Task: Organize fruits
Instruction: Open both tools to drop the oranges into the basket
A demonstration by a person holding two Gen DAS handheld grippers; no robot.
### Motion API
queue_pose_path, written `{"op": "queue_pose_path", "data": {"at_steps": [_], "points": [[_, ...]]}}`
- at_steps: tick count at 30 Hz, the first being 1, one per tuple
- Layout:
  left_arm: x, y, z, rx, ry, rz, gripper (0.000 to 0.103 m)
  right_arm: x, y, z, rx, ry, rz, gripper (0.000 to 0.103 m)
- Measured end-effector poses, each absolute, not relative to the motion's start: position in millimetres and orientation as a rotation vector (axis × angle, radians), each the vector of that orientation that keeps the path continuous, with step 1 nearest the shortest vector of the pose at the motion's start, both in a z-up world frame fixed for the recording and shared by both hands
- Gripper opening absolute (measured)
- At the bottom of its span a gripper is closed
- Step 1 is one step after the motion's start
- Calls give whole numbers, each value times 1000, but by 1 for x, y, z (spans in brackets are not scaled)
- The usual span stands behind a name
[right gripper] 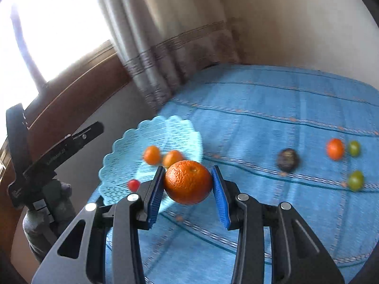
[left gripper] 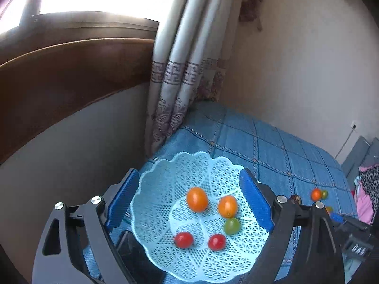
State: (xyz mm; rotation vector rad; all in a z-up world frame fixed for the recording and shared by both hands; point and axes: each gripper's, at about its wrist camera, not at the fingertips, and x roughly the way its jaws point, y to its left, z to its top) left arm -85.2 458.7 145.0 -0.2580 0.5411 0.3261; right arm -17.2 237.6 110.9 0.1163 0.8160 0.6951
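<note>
While right claw (right gripper: 188, 190) grips orange (right gripper: 188, 181) between pads, left claw (left gripper: 189, 196) wide around basket (left gripper: 165, 189).

A dark round fruit (right gripper: 287, 159) on the blue bedspread (right gripper: 272, 108) is too blurred to identify.

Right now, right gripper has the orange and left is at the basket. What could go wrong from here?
1. The orange sits between the right gripper pads with a visible gap at the right pad, so it may slip before reaching the basket.
2. Dropped in, it could hit the cherry tomatoes already inside.
3. The left gripper straddles the basket, open, so a bump could shift it.
</note>
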Motion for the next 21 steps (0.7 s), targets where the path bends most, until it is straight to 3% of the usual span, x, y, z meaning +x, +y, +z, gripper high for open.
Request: {"op": "queue_pose_path", "data": {"at_steps": [16, 19, 21], "points": [[-93, 476, 153, -306, 507, 330, 94, 0, 327, 87, 67, 903, 778, 41], [-92, 475, 152, -305, 509, 325, 94, 1, 325, 86, 83, 896, 770, 53], [-93, 473, 152, -304, 510, 324, 94, 1, 322, 88, 92, 883, 763, 54]]}}
